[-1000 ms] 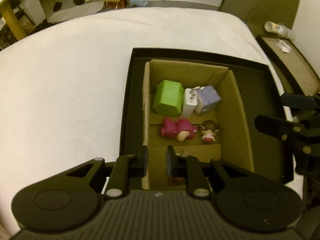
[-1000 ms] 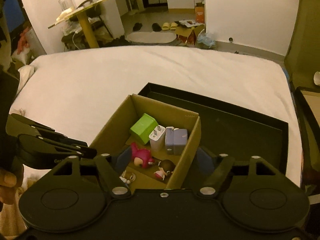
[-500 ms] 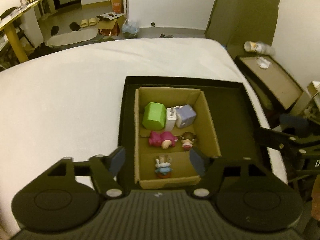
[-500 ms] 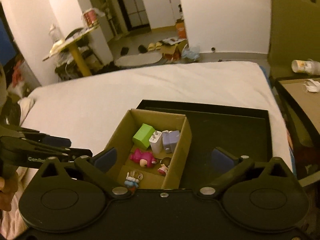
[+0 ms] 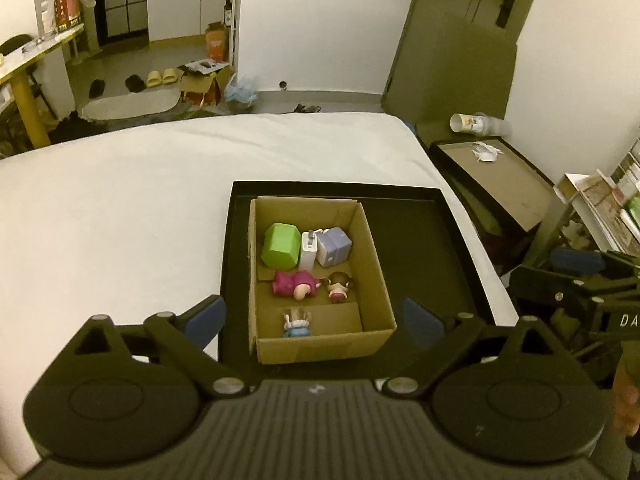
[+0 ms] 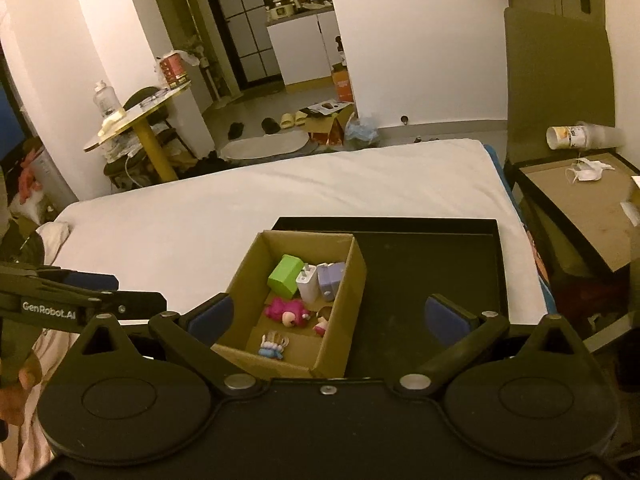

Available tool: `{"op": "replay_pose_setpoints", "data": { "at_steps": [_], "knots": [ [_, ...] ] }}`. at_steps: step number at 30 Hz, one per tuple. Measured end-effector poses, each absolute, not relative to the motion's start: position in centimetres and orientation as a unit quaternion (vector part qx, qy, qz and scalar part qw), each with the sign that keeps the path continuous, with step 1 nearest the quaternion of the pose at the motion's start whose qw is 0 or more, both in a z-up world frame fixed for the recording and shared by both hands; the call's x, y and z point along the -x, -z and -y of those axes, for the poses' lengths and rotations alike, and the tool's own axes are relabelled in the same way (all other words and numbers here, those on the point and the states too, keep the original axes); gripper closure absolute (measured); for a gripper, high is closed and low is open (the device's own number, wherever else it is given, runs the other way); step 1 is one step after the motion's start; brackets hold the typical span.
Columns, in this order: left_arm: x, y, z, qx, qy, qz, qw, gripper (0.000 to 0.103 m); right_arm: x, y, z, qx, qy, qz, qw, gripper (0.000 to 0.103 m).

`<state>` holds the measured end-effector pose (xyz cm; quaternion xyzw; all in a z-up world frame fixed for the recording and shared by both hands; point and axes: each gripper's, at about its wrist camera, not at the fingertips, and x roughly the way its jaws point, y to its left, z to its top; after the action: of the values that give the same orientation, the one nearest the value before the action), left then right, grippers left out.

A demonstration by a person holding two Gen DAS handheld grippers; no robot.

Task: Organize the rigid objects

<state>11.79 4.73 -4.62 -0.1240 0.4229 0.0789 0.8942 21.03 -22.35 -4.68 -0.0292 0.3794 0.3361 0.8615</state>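
Note:
A cardboard box (image 5: 378, 280) (image 6: 244, 280) stands in the left part of a black tray (image 5: 432, 248) (image 6: 432, 264) on the white bed. In it lie a green block (image 5: 281, 245) (image 6: 285, 276), a white charger (image 5: 308, 253) (image 6: 307, 287), a lilac charger (image 5: 334, 246) (image 6: 331, 280), a pink figurine (image 5: 294, 283) (image 6: 285, 311), a small brown-haired figurine (image 5: 338, 285) (image 6: 321, 323) and a small blue-and-white figurine (image 5: 297, 322) (image 6: 273, 345). My left gripper (image 5: 316, 320) is open and empty, held above and before the box. My right gripper (image 6: 328, 316) is open and empty, likewise raised.
The white bed (image 5: 120, 216) stretches left and behind the tray. A brown-topped side table (image 5: 500, 176) (image 6: 580, 200) with a mask and a tipped cup stands to the right. The other gripper shows at each view's edge (image 5: 580, 280) (image 6: 60, 300).
My left gripper opened and let a small figurine drop into the box's near end. Both grippers pulled up and back, so the box looks smaller.

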Motion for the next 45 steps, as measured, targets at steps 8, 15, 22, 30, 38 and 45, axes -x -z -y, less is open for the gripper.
{"op": "replay_pose_setpoints", "data": {
  "at_steps": [8, 15, 22, 30, 38, 45],
  "knots": [
    [-8.7, 2.8, -4.7, 0.122, -0.078, -0.4, 0.905, 0.0, -18.7, 3.5, 24.1, 0.034, -0.348, -0.377, 0.858, 0.0],
    [-6.4, 1.7, -3.7, 0.109, -0.056, -0.382, 0.916, 0.0, -16.9, 3.0, 26.0, 0.02, -0.345, -0.375, 0.86, 0.0],
    [-4.3, 1.7, -2.9, 0.113, -0.039, -0.366, 0.923, 0.0, -15.0, 2.2, 27.3, 0.02, -0.348, -0.365, 0.864, 0.0],
    [-1.9, 1.4, -2.2, 0.114, -0.016, -0.356, 0.927, 0.0, -13.0, 1.8, 28.1, 0.024, -0.355, -0.356, 0.864, 0.0],
    [-0.1, 0.8, -1.5, 0.128, -0.012, -0.337, 0.933, 0.0, -10.7, 1.5, 28.3, 0.026, -0.355, -0.349, 0.867, 0.0],
    [0.8, 0.8, -0.5, 0.119, -0.01, -0.332, 0.936, 0.0, -9.6, 1.8, 28.1, 0.018, -0.356, -0.356, 0.864, 0.0]
  ]
}}
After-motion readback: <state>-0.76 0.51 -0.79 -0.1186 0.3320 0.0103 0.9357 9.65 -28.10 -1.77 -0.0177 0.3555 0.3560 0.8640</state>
